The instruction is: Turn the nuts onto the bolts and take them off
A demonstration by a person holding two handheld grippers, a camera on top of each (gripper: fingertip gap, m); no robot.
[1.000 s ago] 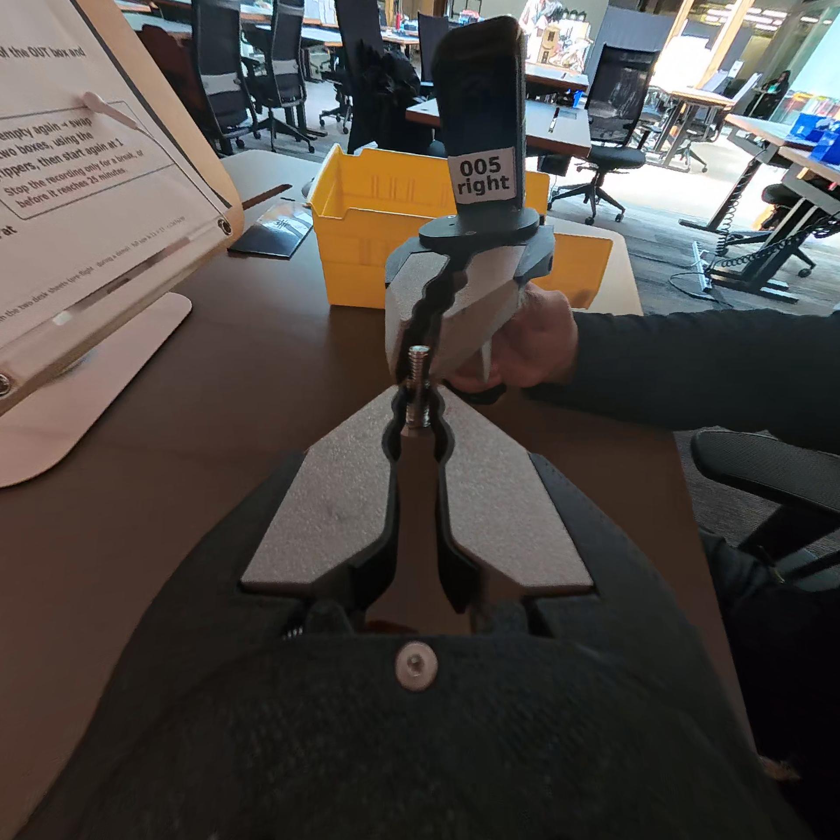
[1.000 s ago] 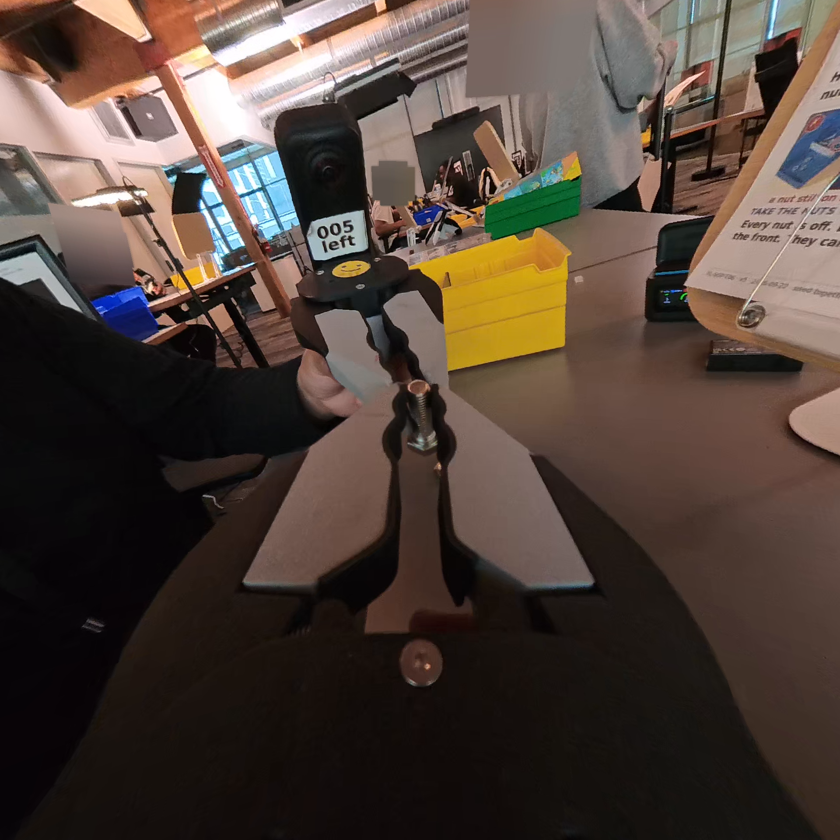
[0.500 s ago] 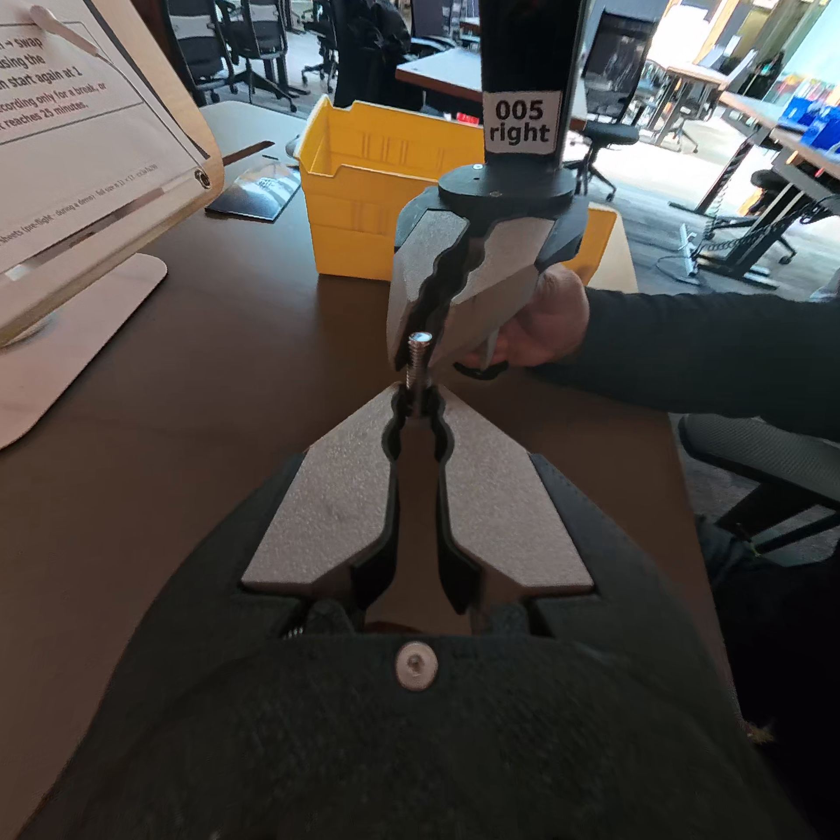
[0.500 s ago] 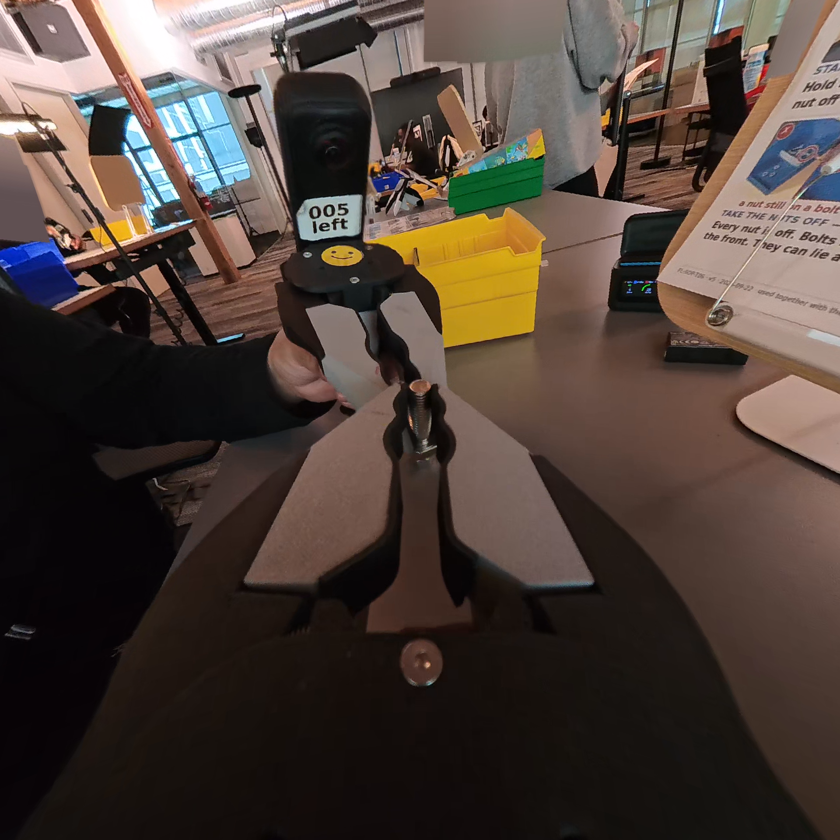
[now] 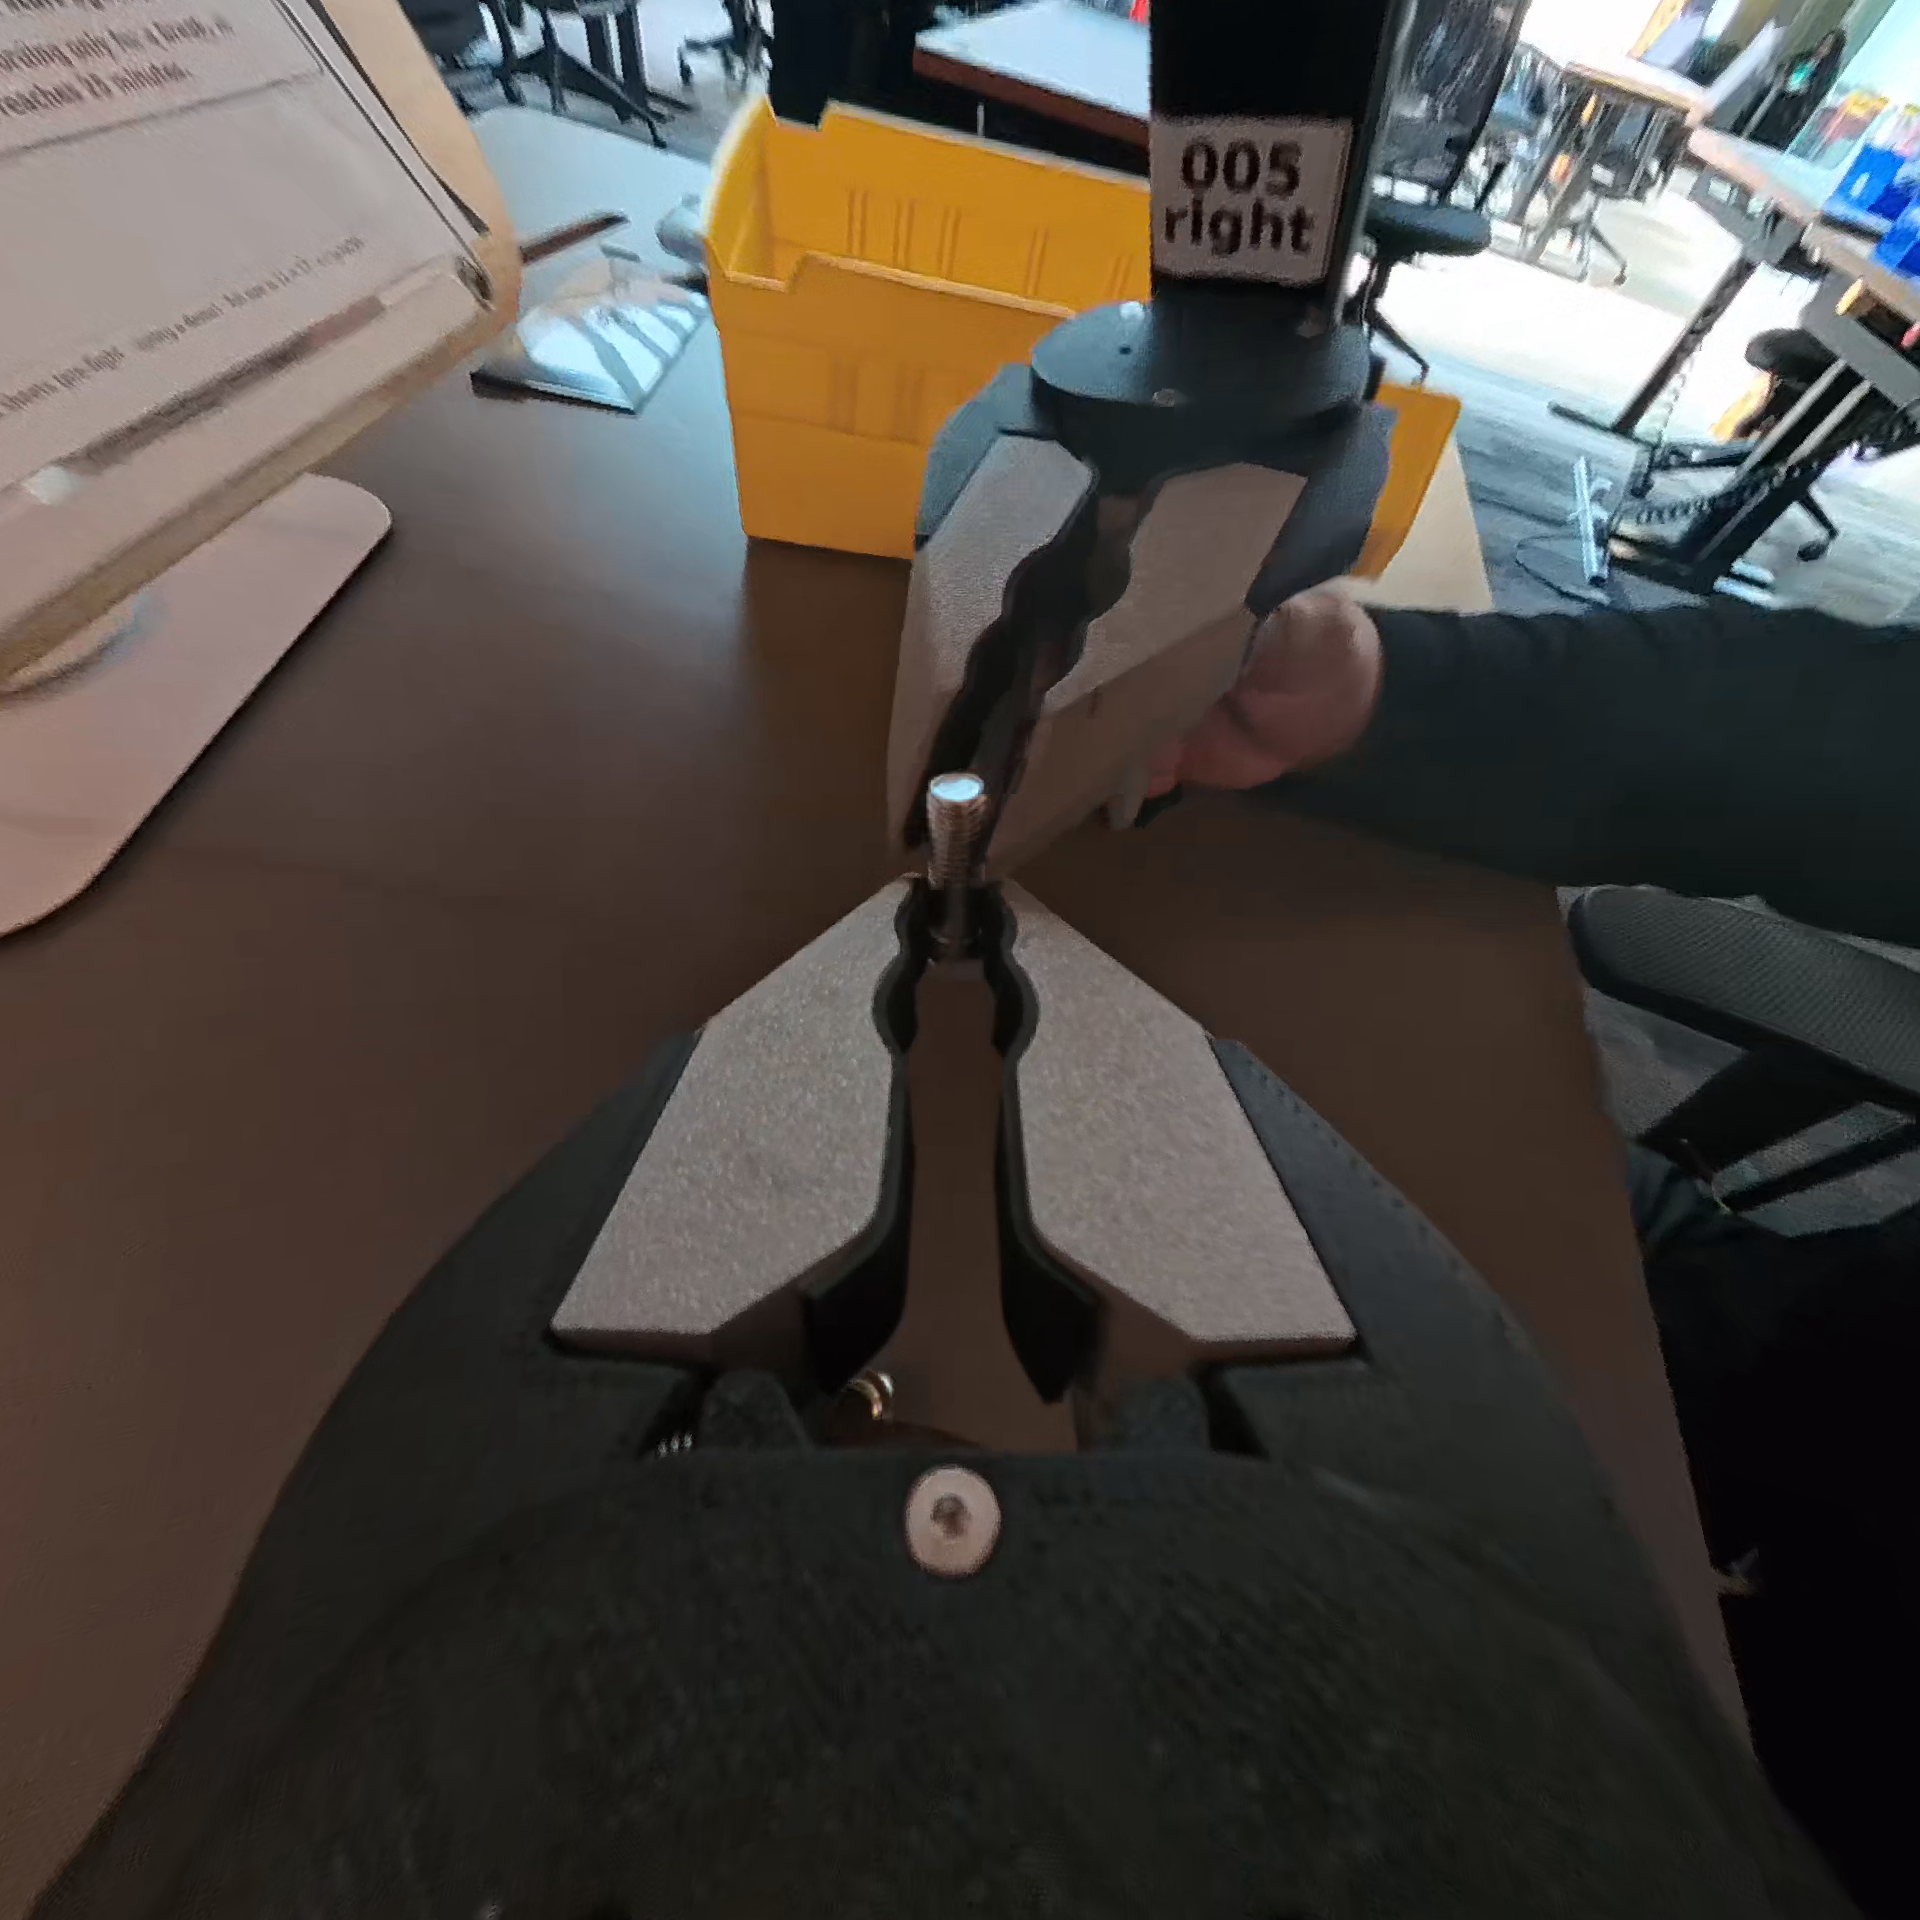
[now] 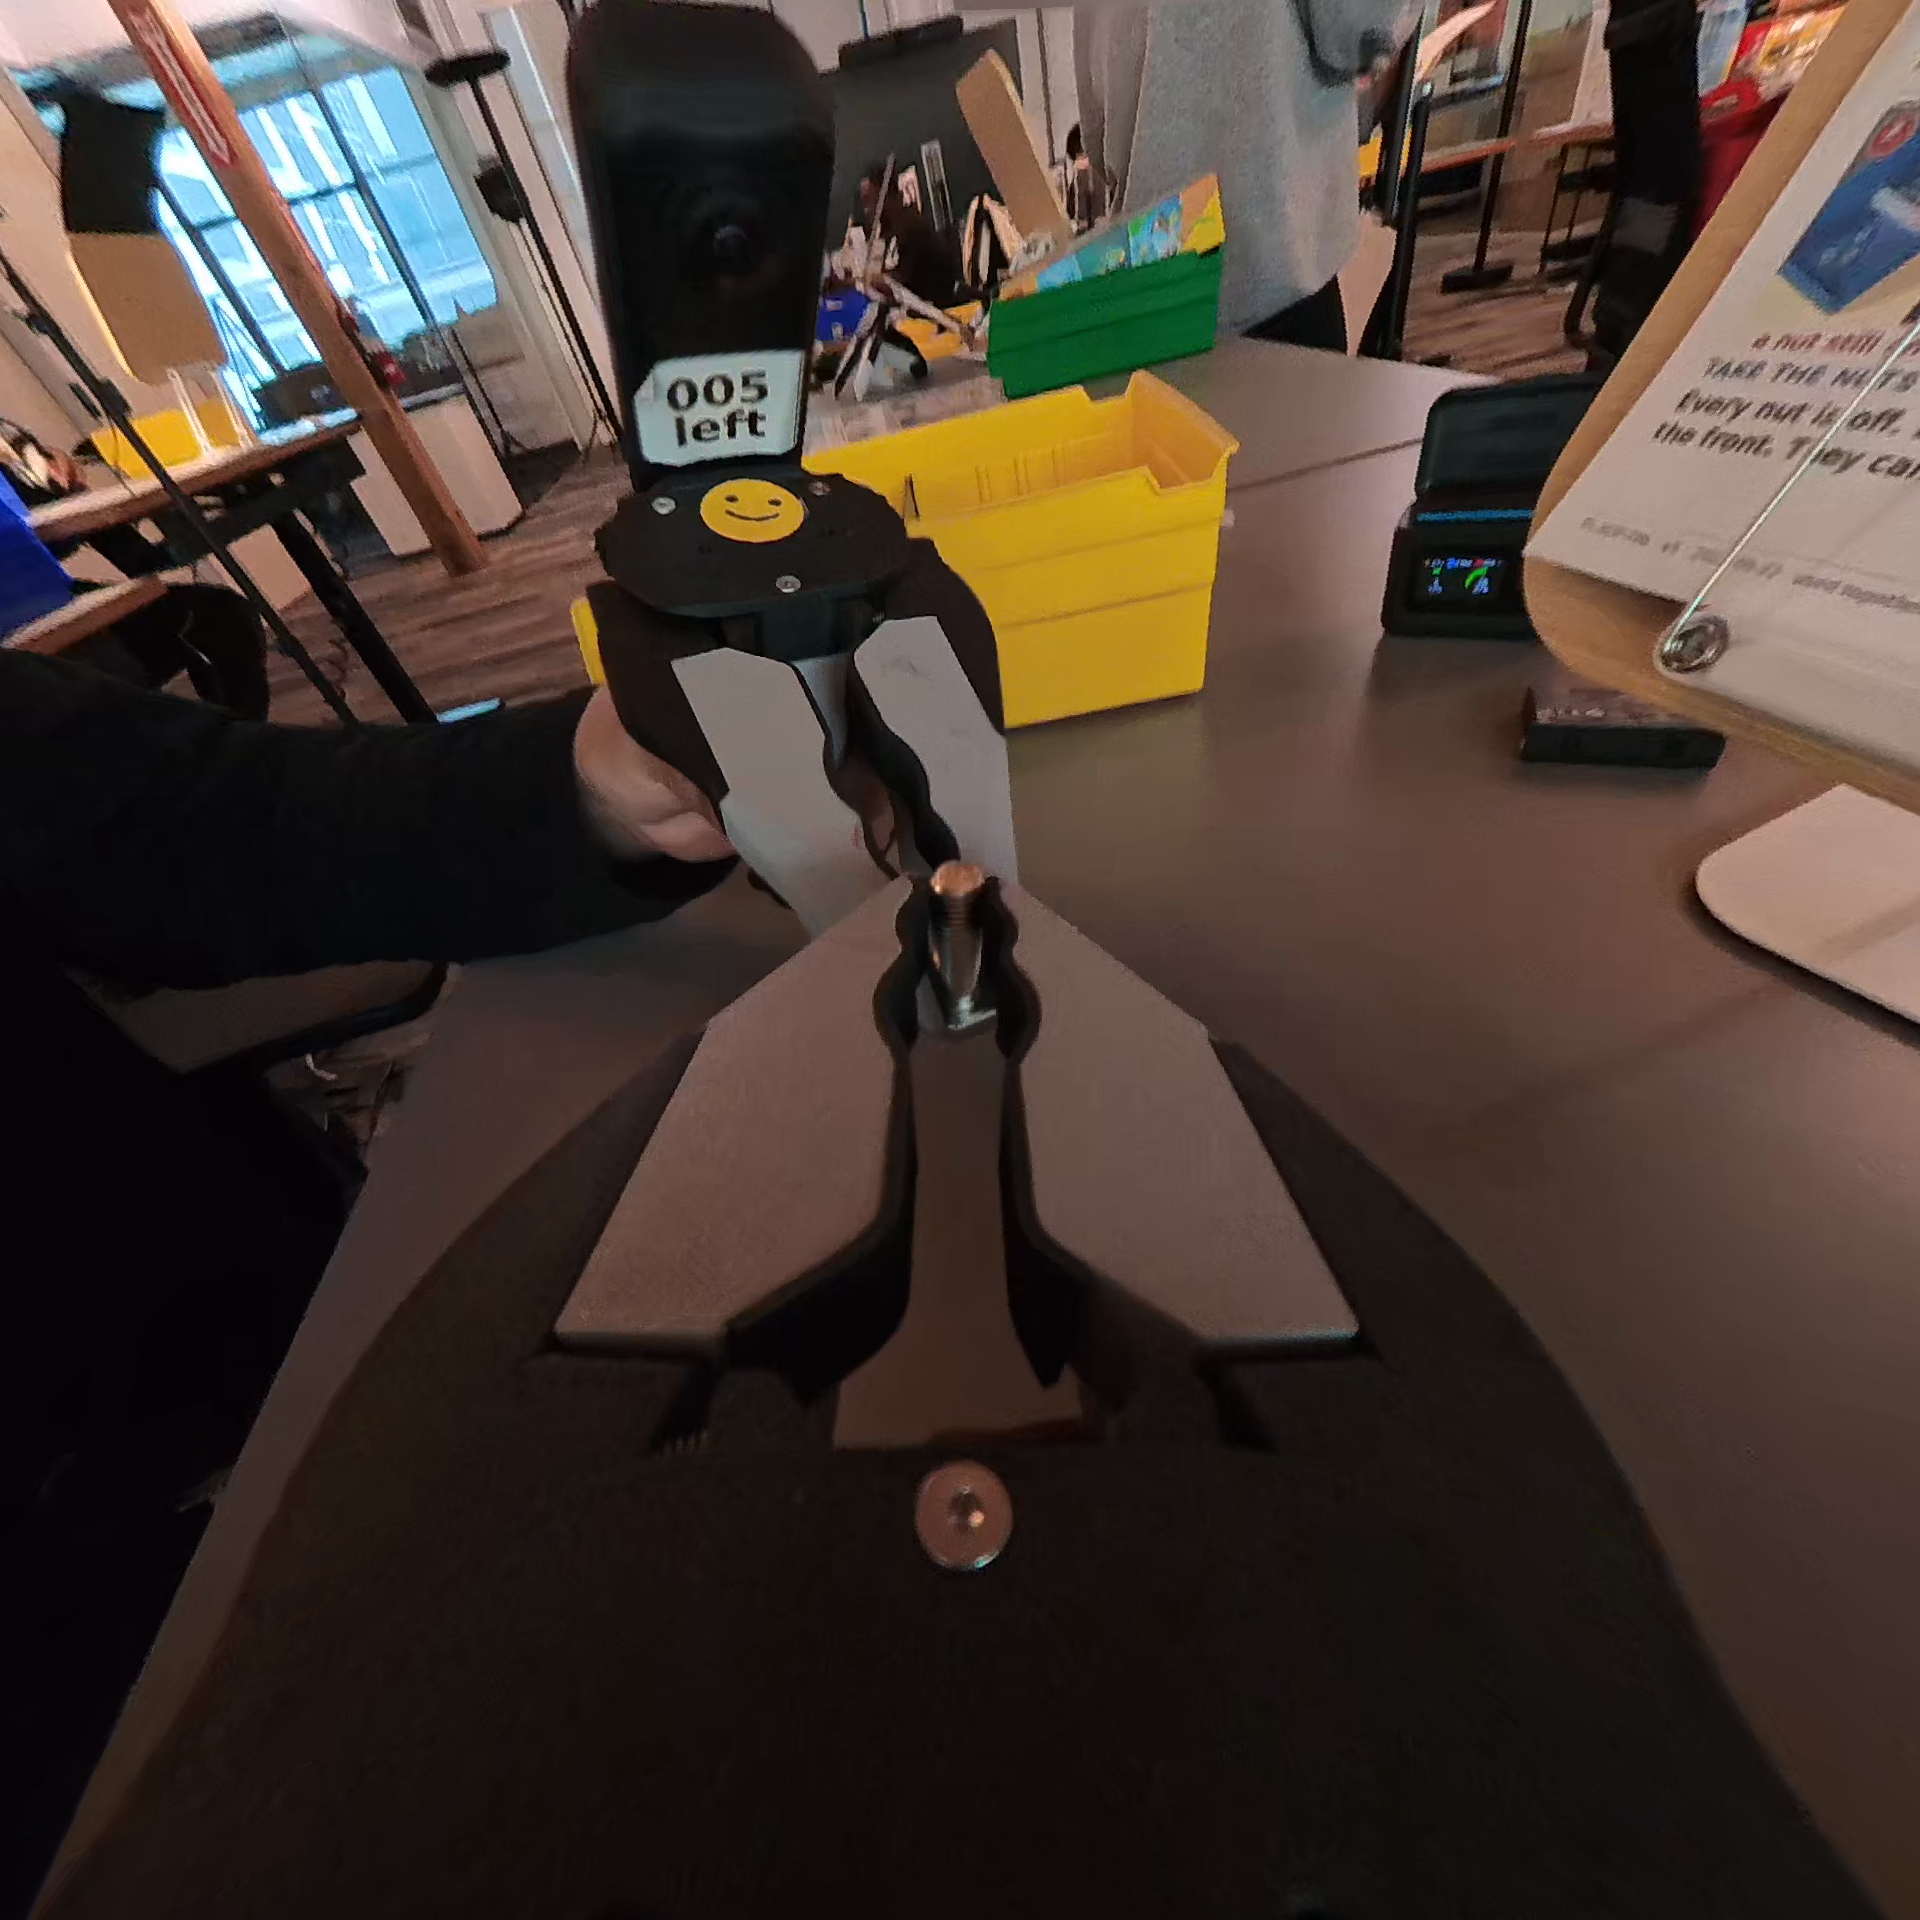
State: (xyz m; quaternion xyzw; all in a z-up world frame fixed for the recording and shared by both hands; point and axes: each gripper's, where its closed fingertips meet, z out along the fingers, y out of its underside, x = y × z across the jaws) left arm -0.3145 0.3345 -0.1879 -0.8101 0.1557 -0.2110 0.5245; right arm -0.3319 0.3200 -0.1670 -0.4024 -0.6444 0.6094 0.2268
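Bolt (image 5: 956,831) and nut (image 6: 961,1013) sit between two facing grippers above the brown table (image 5: 416,831), the left gripper (image 5: 954,914) pinching the threaded shank to steady it while the right gripper (image 6: 961,997) clamps the hex nut, seemingly to twist it along the threads.

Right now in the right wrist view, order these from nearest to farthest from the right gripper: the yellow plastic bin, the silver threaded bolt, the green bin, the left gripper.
1. Silver threaded bolt: held in the right gripper.
2. Left gripper: just beyond, slightly left.
3. Yellow plastic bin: mid-table, ahead and right.
4. Green bin: far table behind.
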